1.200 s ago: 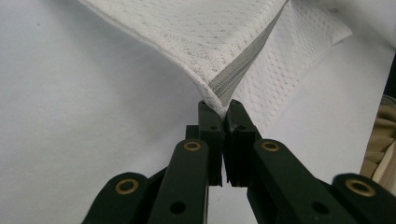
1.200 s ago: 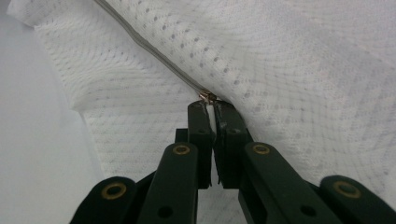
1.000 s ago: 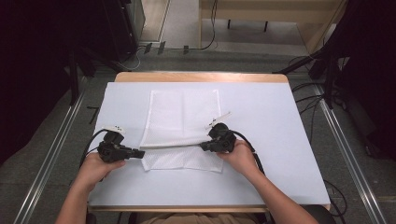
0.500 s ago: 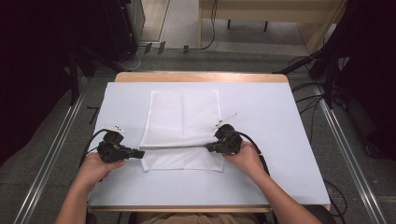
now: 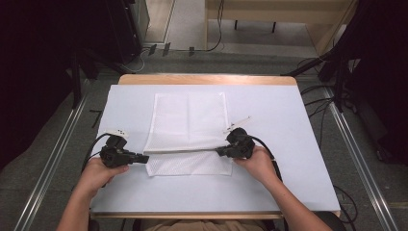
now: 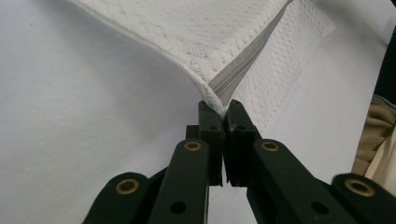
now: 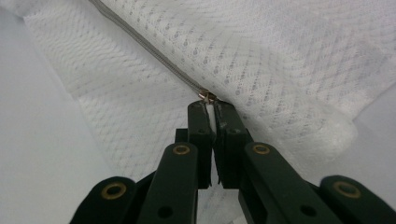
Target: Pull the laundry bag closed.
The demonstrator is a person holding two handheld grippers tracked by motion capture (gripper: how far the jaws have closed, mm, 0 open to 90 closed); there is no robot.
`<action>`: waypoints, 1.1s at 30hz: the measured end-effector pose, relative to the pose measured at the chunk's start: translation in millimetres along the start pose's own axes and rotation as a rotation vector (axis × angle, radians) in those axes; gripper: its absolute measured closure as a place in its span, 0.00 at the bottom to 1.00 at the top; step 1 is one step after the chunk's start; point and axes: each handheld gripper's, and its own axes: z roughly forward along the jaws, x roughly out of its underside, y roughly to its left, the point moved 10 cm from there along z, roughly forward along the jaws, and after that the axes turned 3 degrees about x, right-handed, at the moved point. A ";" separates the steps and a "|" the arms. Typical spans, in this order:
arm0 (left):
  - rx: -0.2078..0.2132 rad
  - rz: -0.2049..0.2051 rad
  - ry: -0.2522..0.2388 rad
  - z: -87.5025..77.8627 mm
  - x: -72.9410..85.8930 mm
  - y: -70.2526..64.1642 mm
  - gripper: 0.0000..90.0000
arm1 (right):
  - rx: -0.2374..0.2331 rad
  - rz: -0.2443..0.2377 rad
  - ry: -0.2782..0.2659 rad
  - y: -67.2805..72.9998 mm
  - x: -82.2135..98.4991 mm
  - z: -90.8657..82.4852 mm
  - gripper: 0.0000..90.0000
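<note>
While each hand-held gripper (image 5: pixel 144 158) (image 5: pixel 220 152) pinches the white mesh bag (image 5: pixel 188 122), its grey zipper (image 6: pixel 243 65) stretches seemingly taut.

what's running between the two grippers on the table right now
In the high view, the grey zipper of the white mesh bag stretches between the left gripper and right gripper.

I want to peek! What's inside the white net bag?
Nothing shows through the mesh bag; it lies flat. Its grey zipper looks closed, so the inside stays hidden. Both grippers, left and right, pinch the zipper edge.
</note>
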 end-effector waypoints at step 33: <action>0.003 -0.036 0.021 0.8 4.3 6.0 0.84 | 0.003 0.005 -0.008 -5.1 15.2 -14.9 0.94</action>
